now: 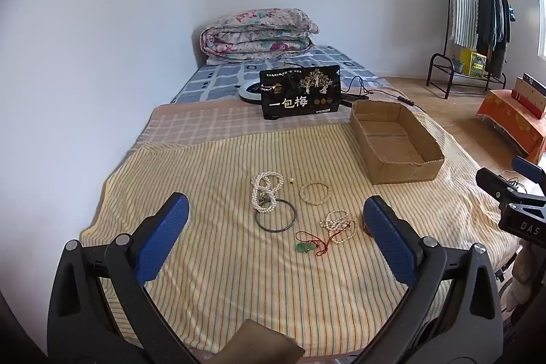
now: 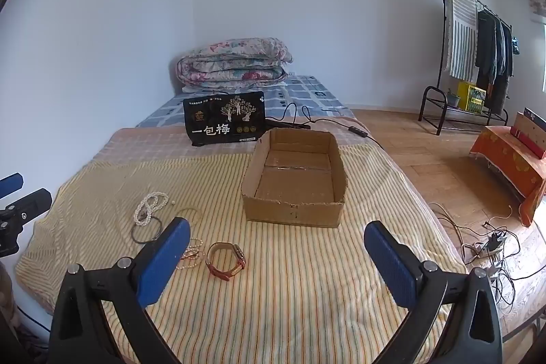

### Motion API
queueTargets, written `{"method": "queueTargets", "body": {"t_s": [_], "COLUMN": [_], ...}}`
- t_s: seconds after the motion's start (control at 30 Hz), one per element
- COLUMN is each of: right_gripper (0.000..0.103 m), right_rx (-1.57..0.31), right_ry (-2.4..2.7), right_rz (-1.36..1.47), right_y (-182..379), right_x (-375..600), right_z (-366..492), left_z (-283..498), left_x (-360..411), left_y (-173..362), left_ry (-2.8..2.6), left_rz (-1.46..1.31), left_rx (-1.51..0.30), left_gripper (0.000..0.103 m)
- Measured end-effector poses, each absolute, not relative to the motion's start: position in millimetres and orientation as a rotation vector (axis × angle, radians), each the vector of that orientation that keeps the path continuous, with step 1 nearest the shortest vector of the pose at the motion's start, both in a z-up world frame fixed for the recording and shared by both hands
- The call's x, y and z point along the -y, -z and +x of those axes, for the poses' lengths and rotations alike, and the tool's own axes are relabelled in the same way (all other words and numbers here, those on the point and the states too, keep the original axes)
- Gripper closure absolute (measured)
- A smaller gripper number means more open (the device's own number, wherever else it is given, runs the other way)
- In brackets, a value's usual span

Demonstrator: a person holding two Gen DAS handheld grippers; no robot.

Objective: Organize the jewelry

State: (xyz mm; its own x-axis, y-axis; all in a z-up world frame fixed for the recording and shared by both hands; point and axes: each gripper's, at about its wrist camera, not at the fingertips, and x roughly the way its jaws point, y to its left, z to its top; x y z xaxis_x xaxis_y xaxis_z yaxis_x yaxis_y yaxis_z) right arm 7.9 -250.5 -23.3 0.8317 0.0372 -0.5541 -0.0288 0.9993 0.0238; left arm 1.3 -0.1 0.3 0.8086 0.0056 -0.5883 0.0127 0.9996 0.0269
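Observation:
Jewelry lies on a yellow striped cloth (image 1: 221,261): a white pearl necklace (image 1: 266,190), a dark bangle (image 1: 275,219), a cream bead bracelet (image 1: 314,192), a small pearl strand (image 1: 336,224) and a green pendant on a red cord (image 1: 303,248). A brown-strapped watch (image 2: 226,261) lies nearer the right gripper. An empty cardboard box (image 1: 392,142) stands at the right, also in the right wrist view (image 2: 295,179). My left gripper (image 1: 274,220) is open above the jewelry. My right gripper (image 2: 277,239) is open, in front of the box.
A black snack bag (image 1: 300,96) stands behind the cloth, with a white round device (image 1: 249,89) and black cables (image 1: 375,87). A folded floral quilt (image 1: 256,33) lies at the bed's head. A clothes rack (image 1: 477,23) and orange-covered bench (image 1: 515,125) stand right.

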Motion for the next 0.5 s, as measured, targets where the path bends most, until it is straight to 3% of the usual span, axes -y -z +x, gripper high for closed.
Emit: {"method": "queueTargets", "body": {"t_s": [0.5], "right_gripper": [0.0], "right_rx": [-0.568], "right_ry": [-0.028], "right_rz": [-0.018], "right_y": [20.2], "right_x": [244.3], "right_z": [1.4], "left_z": [-3.6], "left_x": [0.1], "left_y": [-4.4], "left_ry": [-0.006], "left_rz": [0.041], "left_rx": [-0.594], "left_gripper": [0.0]}}
